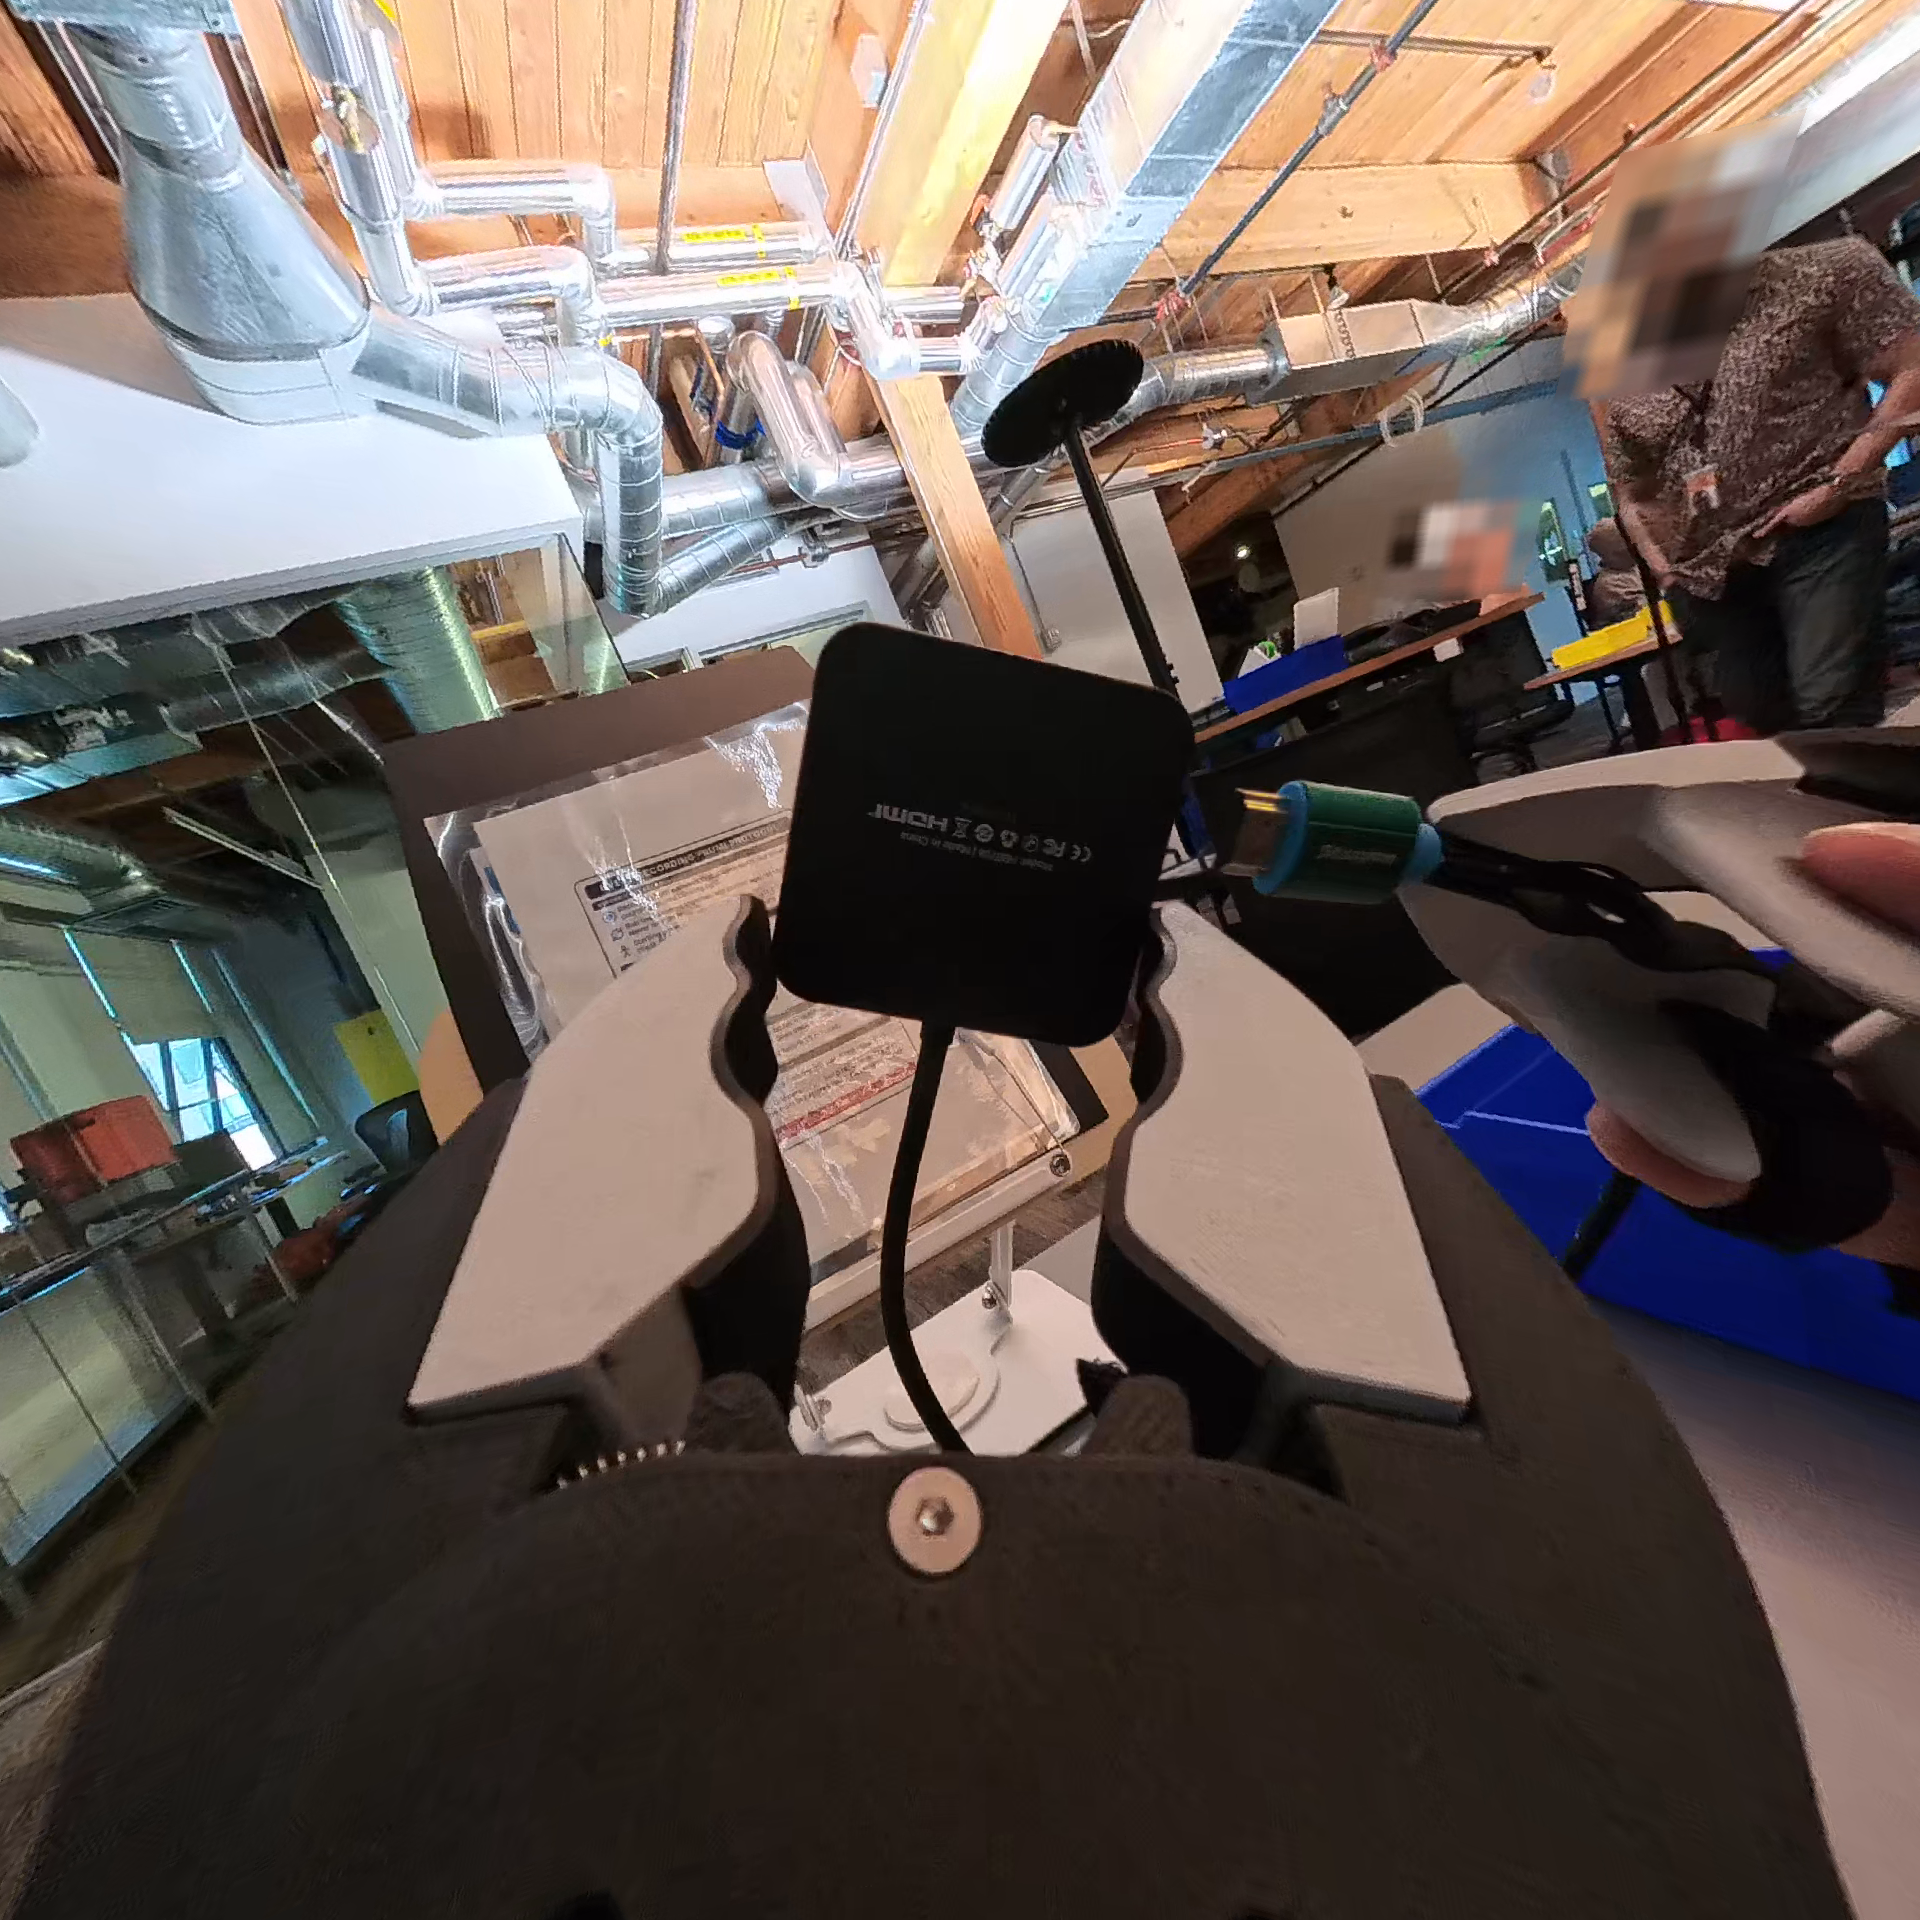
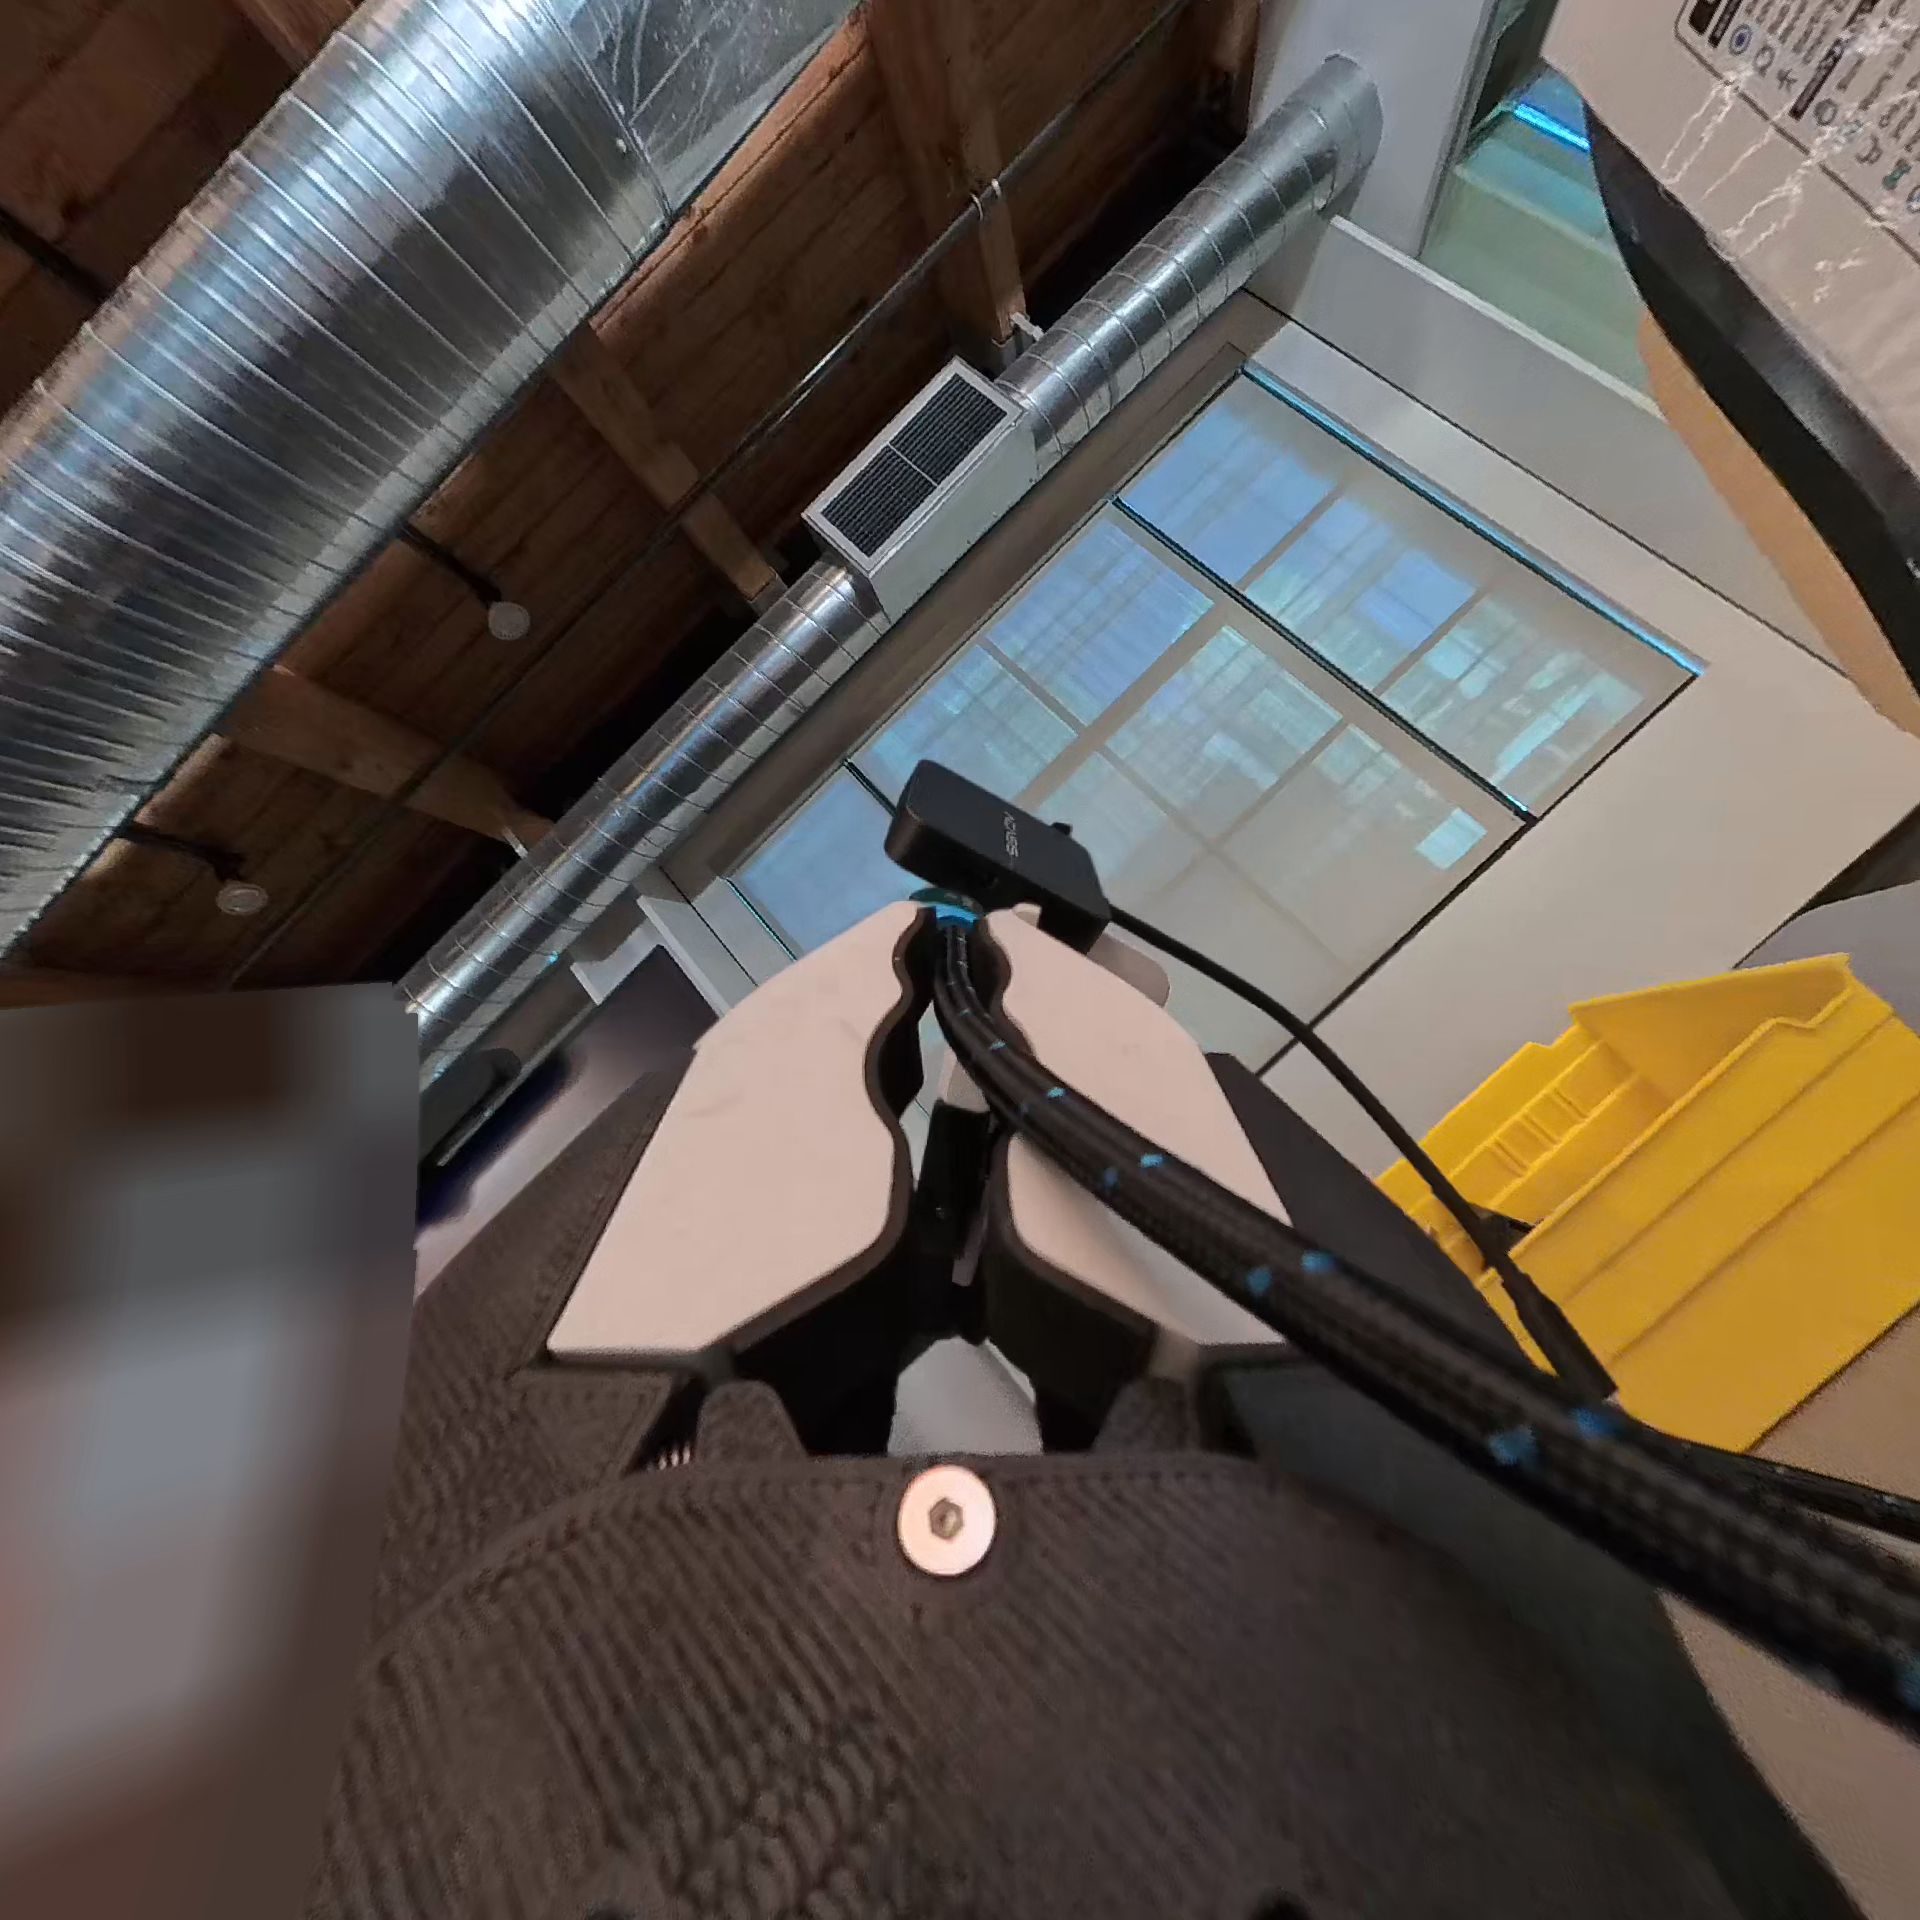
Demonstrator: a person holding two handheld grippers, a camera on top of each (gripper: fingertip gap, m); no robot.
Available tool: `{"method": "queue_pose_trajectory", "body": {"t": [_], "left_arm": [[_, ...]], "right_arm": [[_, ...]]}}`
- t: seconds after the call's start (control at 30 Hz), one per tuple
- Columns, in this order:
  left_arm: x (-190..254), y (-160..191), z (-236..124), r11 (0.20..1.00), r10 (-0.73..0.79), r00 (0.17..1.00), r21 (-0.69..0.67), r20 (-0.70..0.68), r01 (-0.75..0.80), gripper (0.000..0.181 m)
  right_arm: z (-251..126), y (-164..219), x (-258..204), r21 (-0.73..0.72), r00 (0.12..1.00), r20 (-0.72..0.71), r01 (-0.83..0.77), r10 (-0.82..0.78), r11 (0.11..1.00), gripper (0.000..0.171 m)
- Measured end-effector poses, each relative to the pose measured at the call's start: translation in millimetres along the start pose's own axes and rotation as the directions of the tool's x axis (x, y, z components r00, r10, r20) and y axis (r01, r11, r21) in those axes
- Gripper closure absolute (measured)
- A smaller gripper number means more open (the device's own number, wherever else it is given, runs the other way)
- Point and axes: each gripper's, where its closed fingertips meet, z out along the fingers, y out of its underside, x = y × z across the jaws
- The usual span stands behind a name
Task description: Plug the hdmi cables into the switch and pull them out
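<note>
My left gripper [image 1: 951, 966] is shut on the lower part of the black square hdmi switch [image 1: 977, 831] and holds it up in the air. The switch's thin black lead [image 1: 904, 1247] hangs down between the fingers. My right gripper [image 1: 1439, 847] comes in from the right, shut on a braided black hdmi cable just behind its green-and-blue plug [image 1: 1340, 842]. The plug's gold tip points at the switch's right edge, a small gap away. In the right wrist view the right gripper [image 2: 951, 935] clamps the braided cable [image 2: 1143, 1164], and the switch [image 2: 997, 842] sits just beyond the tips.
A blue bin [image 1: 1662, 1195] lies on the table at the right and a yellow bin [image 2: 1714, 1174] shows in the right wrist view. A framed sheet under clear plastic [image 1: 644, 862] stands behind the switch. A person [image 1: 1766, 468] stands far right.
</note>
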Motion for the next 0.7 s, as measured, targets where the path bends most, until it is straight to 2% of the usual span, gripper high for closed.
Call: {"method": "queue_pose_trajectory", "body": {"t": [0.43,0.7], "left_arm": [[5,0,0,0.997,0.079,0.997,0.010,0.014,-0.079,0.114],[12,-1,-1,0.990,0.142,0.990,0.016,0.018,-0.142,0.114]], "right_arm": [[-4,-1,10,0.055,0.981,0.013,-0.196,0.195,0.979,0.164],[-4,0,12,0.063,0.968,0.031,-0.250,0.248,0.966,0.165]]}}
